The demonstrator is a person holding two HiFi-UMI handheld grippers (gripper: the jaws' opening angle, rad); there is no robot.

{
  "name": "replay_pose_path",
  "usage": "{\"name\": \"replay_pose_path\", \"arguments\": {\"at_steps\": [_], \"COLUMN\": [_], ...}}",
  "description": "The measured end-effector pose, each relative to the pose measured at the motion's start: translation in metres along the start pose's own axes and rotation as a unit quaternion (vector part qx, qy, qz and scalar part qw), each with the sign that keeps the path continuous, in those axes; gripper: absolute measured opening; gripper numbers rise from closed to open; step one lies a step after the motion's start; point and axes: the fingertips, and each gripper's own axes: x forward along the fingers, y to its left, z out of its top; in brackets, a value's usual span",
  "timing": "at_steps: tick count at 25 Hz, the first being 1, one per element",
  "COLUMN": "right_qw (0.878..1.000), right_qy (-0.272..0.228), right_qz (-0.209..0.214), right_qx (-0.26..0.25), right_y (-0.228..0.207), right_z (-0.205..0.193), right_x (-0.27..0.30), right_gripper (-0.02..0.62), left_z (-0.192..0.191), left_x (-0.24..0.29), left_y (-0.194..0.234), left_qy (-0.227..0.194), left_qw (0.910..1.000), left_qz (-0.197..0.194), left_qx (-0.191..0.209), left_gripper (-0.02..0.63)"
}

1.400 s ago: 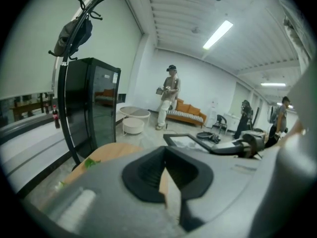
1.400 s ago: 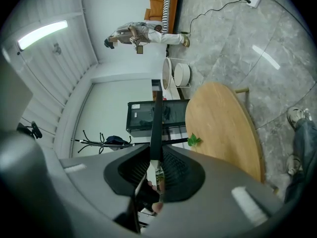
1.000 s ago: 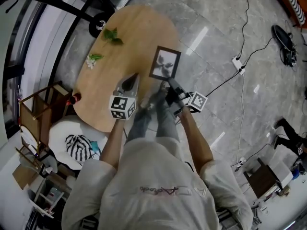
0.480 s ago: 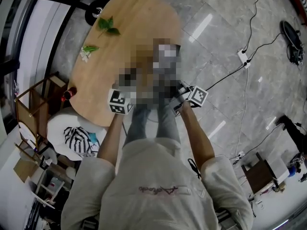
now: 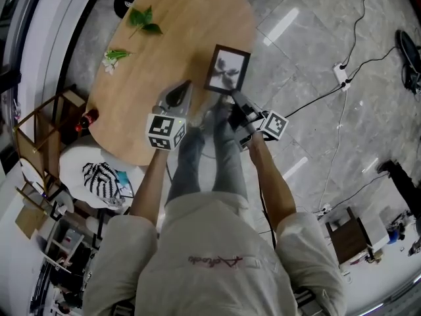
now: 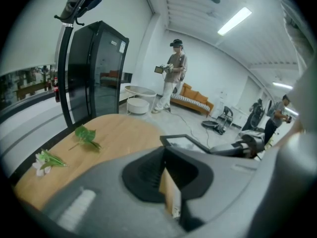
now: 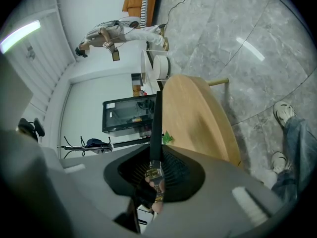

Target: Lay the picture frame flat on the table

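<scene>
Head view: picture frame (image 5: 227, 70) face-up at the near edge of the counter (image 5: 184, 31), right gripper (image 5: 232, 97) clamped on its near short side.
Likely light and rigid with a fragile glazed front, so grip the border, not the glass. Its long axis runs away from you, in line with the jaws. Can't tell if it touches the counter. Left gripper (image 5: 184, 91) nearly closed, empty, just beside.

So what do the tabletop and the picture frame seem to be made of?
Tabletop: light tan, matte, likely wood or veneer. Picture frame: thin black border, smooth; wood or plastic, can't tell. Its face looks glossy, possibly glazed.
</scene>
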Motion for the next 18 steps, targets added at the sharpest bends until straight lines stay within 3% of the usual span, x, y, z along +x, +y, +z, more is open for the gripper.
{"name": "replay_pose_path", "arguments": {"at_steps": [18], "right_qw": [0.999], "right_qy": [0.023], "right_qz": [-0.039], "right_qx": [-0.001], "right_y": [-0.072], "right_z": [0.015], "right_x": [0.019], "right_gripper": [0.075], "left_z": [-0.031], "left_x": [0.032], "left_y": [0.009], "left_qy": [0.003], "left_qw": [0.9999], "left_qz": [0.013], "left_qx": [-0.009], "left_gripper": [0.002]}}
